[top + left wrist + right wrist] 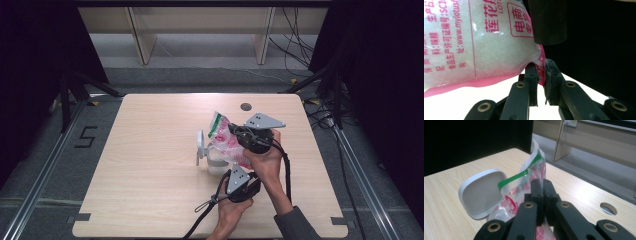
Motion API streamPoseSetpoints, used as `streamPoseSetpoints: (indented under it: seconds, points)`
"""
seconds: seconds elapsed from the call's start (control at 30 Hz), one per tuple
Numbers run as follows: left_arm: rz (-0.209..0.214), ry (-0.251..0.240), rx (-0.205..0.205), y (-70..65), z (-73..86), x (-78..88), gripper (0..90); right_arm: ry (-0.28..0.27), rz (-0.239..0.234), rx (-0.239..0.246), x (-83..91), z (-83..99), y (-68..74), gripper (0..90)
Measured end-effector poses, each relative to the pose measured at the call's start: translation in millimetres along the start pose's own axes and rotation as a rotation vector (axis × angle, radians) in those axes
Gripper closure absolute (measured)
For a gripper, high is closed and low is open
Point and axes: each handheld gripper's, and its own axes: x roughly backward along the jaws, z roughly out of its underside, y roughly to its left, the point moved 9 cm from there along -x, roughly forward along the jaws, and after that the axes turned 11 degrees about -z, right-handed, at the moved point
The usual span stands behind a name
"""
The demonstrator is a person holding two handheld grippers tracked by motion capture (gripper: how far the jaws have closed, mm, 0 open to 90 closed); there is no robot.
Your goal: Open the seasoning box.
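Note:
A plastic bag (226, 139) of white granules, printed in pink and red with a green strip at its top, hangs tilted over a clear container (216, 162) whose white lid (200, 145) stands open. My left gripper (241, 169) comes from below, shut on the bag's pink bottom corner (541, 65). My right gripper (234, 131) is shut on the film of the bag (534, 173) higher up, beside the green strip (517, 176). The white lid (482, 194) stands just left of its jaws.
The container stands near the middle of a light wooden table (150, 165). A round cable hole (245, 106) lies at the table's far edge, also seen as a hole (608, 208) to the right of the right gripper. Wooden shelving legs and cables lie beyond the table.

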Motion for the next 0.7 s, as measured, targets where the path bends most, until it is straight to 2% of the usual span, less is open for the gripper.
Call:
streamPoseSetpoints:
  seconds: [0.1, 0.17, 0.23, 0.33, 0.37, 0.4, 0.43, 0.47, 0.53, 0.7]
  points:
    - [0.012, -0.018, 0.016, -2.2, -1.9, -1.0, 81.7, 0.001, 0.003, 0.009, 1.1, -1.4, 1.1, 90.0]
    - [-0.006, 0.007, 0.000, 1.0, 0.9, 0.0, 81.7, 0.024, 0.002, 0.014, -1.6, 1.6, 2.1, 90.0]
    - [-0.003, 0.004, 0.003, 1.0, 0.7, -0.6, 81.7, 0.013, 0.007, 0.000, -3.1, 2.6, 1.6, 90.0]
    - [0.001, -0.001, 0.001, 0.3, 0.3, -0.3, 81.7, 0.011, 0.003, 0.011, -1.9, 1.5, 0.6, 90.0]
    - [0.003, -0.006, 0.012, -1.0, -0.5, 0.0, 81.7, 0.010, 0.005, -0.015, -1.2, 1.9, 2.1, 90.0]
    - [0.009, -0.013, 0.015, -1.2, -1.1, -0.5, 81.7, 0.001, -0.003, -0.009, -1.7, 0.9, 2.1, 90.0]
    - [-0.003, 0.002, 0.001, 0.7, 0.0, 0.1, 81.7, 0.009, -0.010, 0.012, -1.9, 0.7, 1.5, 90.0]
    - [-0.003, 0.000, 0.002, 0.5, 0.1, -0.3, 81.7, 0.004, 0.007, 0.022, -2.0, 0.4, 0.3, 90.0]
    - [0.000, -0.005, 0.016, -1.2, 0.0, -0.4, 81.7, 0.009, 0.014, 0.002, -2.1, 2.0, 0.4, 90.0]
    - [0.002, -0.008, 0.015, -1.3, -0.3, -0.7, 81.8, 0.014, 0.002, 0.005, -1.6, 2.2, -0.1, 90.0]
